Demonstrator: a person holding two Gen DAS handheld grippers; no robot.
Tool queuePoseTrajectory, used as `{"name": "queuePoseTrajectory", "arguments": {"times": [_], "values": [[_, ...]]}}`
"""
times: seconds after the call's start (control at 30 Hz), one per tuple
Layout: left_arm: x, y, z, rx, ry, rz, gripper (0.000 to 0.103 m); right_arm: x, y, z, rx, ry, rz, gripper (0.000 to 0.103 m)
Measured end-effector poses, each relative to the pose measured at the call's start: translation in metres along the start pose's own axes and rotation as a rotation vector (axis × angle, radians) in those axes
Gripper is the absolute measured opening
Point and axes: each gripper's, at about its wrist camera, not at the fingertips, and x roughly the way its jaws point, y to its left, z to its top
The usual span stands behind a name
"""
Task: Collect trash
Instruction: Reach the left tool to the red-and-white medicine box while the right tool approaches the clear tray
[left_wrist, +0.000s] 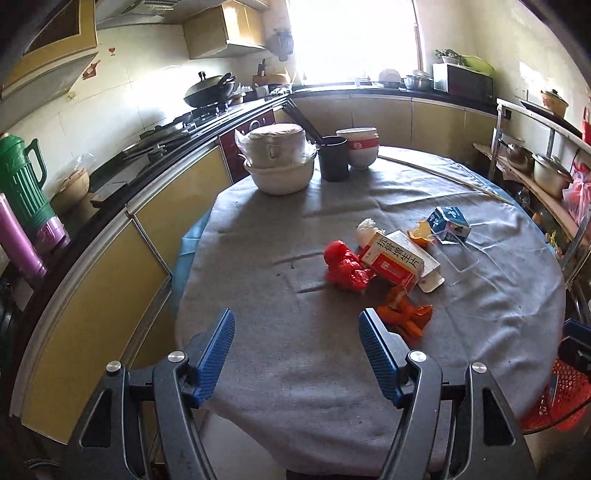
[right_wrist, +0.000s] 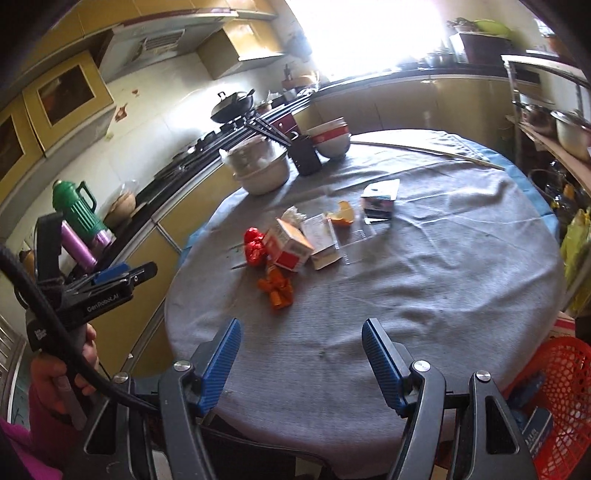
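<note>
Trash lies in a cluster on the round grey-clothed table (left_wrist: 280, 229): a crumpled red bag (left_wrist: 345, 267), a red and white box (left_wrist: 397, 260), orange wrappers (left_wrist: 406, 314), a white tissue (left_wrist: 367, 229), orange peel (left_wrist: 421, 234), a blue and white carton (left_wrist: 448, 221) and a clear plastic piece (left_wrist: 458, 254). My left gripper (left_wrist: 295, 321) hangs open over the near cloth, just short of the orange wrappers, with nothing between its blue pads. My right gripper (right_wrist: 301, 328) is also open and empty, further back from the orange wrappers (right_wrist: 277, 288) and the red bag (right_wrist: 255, 245).
A red mesh basket (right_wrist: 561, 398) sits off the table's near right edge. Stacked bowls (left_wrist: 277, 162), a black cup with chopsticks (left_wrist: 332, 157) and a red-banded bowl (left_wrist: 362, 147) stand at the far side. A counter with thermoses (left_wrist: 22, 188) runs along the left, and shelves (left_wrist: 543, 173) stand on the right.
</note>
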Motion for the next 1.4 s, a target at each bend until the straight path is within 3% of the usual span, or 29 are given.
{"name": "queuePoseTrajectory", "arguments": {"times": [0.43, 0.73, 1.0, 1.13, 1.2, 1.4], "values": [[0.03, 0.015, 0.005, 0.011, 0.047, -0.016, 0.071, 0.049, 0.02, 0.022, -0.022, 0.034, -0.003, 0.072], [0.059, 0.018, 0.01, 0.001, 0.103, -0.034, 0.071, 0.097, -0.003, 0.05, -0.017, 0.055, -0.031, 0.075], [0.09, 0.014, 0.032, -0.053, 0.181, -0.144, 0.071, 0.14, -0.02, 0.07, -0.048, 0.079, -0.057, 0.079], [0.1, 0.006, 0.047, -0.072, 0.202, -0.182, 0.071, 0.157, -0.024, 0.073, -0.097, 0.074, -0.141, 0.079], [0.104, 0.0, 0.053, -0.082, 0.216, -0.215, 0.071, 0.158, -0.03, 0.076, -0.076, 0.055, -0.136, 0.079], [0.138, -0.028, 0.072, -0.127, 0.324, -0.312, 0.072, 0.177, -0.037, 0.082, -0.106, 0.075, -0.142, 0.082]]}}
